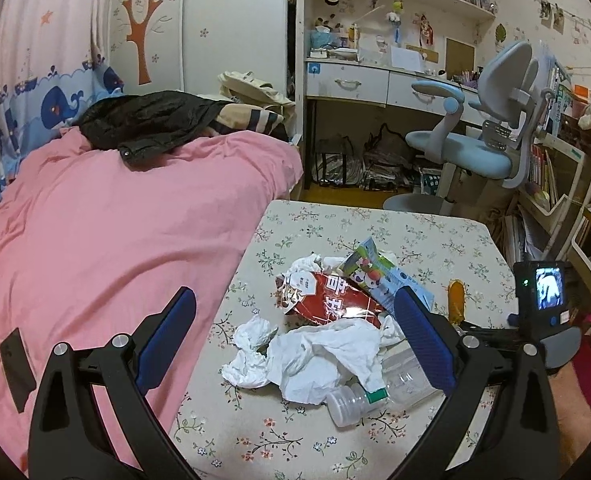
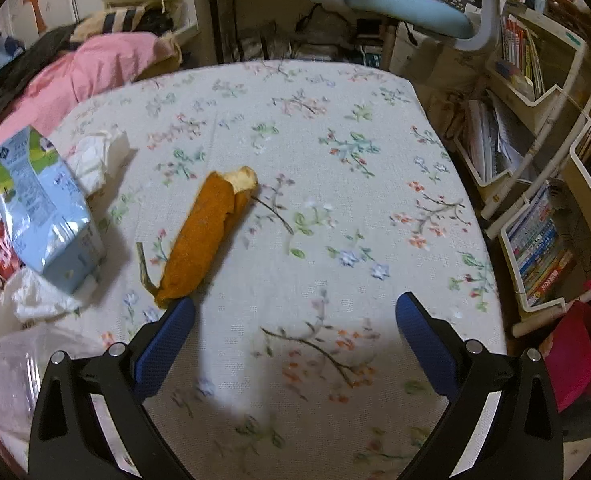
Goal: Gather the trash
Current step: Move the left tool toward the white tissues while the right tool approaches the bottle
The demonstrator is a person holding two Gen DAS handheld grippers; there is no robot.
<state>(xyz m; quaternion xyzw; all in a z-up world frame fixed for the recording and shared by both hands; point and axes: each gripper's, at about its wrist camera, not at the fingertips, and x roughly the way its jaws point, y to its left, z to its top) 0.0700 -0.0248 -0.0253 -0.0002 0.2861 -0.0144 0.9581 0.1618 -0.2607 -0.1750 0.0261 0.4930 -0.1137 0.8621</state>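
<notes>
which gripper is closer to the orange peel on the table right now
Right. The right gripper hangs open with its left fingertip almost at the orange peel; the left gripper is over the tissue pile, the peel beyond its right finger.

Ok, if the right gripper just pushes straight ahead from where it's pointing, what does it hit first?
Probably nothing but bare floral tablecloth. The open right gripper has a free lane between its fingers; the orange peel lies left of it, just off the left fingertip, though depth is uncertain.

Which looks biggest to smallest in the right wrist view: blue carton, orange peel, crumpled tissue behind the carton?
1. Blue carton, though it lies nearer the camera, so unsure.
2. Orange peel.
3. Crumpled tissue, partly hidden by the carton.
</notes>
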